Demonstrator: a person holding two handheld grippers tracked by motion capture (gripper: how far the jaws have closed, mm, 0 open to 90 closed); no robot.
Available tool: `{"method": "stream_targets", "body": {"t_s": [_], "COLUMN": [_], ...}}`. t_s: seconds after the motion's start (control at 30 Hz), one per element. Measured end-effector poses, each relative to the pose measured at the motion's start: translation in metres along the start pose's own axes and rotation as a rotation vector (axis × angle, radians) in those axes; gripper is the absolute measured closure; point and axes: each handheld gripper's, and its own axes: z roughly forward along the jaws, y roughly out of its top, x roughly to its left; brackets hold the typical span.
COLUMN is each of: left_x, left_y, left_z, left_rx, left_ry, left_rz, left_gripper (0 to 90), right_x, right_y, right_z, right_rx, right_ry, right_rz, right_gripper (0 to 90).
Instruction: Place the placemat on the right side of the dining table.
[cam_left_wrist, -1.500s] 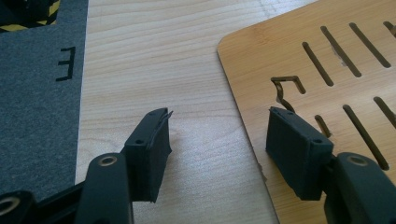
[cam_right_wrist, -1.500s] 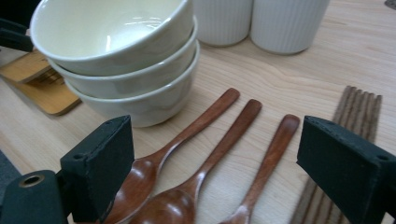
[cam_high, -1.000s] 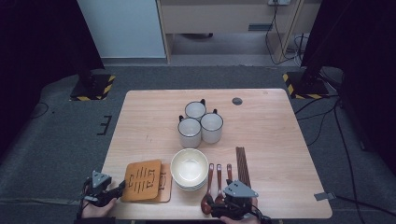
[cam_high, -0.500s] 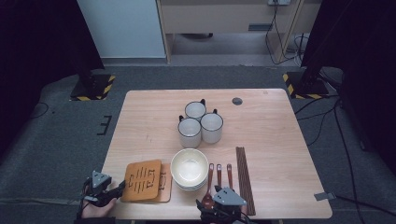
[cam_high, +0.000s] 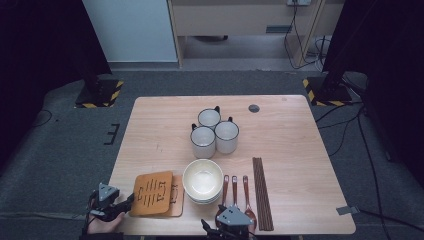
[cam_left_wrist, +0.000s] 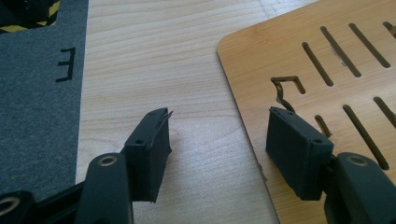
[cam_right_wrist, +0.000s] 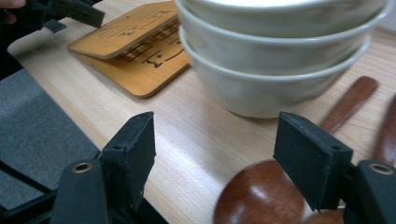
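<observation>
Two slotted wooden trivets (cam_high: 152, 192) lie stacked at the front left of the table (cam_high: 165, 130). My left gripper (cam_high: 126, 202) is at their left edge, open. In the left gripper view the top trivet (cam_left_wrist: 327, 56) has its edge between the jaws (cam_left_wrist: 218, 114), and the pads do not press on it. My right gripper (cam_high: 227, 212) is at the front edge, over the spoons' bowl ends. Its jaws (cam_right_wrist: 215, 119) have just been closing and are still open. A brown spoon bowl (cam_right_wrist: 259, 196) lies by the right jaw, and the stacked white bowls (cam_right_wrist: 280, 60) are just ahead.
Three wooden spoons (cam_high: 234, 187) and dark chopsticks (cam_high: 262, 192) lie right of the stack of bowls (cam_high: 202, 177). Three white mugs (cam_high: 209, 119) cluster at mid-table. A small dark disc (cam_high: 254, 108) sits near the far edge. Grey carpet surrounds the table.
My right gripper has slid left along the front edge and slightly lower, from the right spoons towards the left one. The left gripper has stayed put.
</observation>
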Motion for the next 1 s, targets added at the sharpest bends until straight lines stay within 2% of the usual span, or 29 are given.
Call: {"method": "stream_targets", "body": {"t_s": [0.2,0.57,0.77,1.0], "left_x": [0.000,0.000,0.000,0.000], "left_y": [0.000,0.000,0.000,0.000], "left_z": [0.000,0.000,0.000,0.000], "left_rx": [0.000,0.000,0.000,-0.001], "left_ry": [0.000,-0.001,-0.001,-0.002], "left_rz": [0.001,-0.002,-0.003,-0.002], "left_gripper": [38.9,39.0,39.0,39.0], "right_x": [0.008,0.018,0.023,0.033], "right_y": [0.002,0.005,0.008,0.012], "right_z": [0.003,0.011,0.016,0.024], "right_rx": [0.002,0.012,0.013,0.007], "right_ry": [0.028,0.047,0.054,0.083], "right_rz": [-0.011,-0.024,-0.035,-0.042], "right_gripper": [34.8,40.5,41.7,41.6]}}
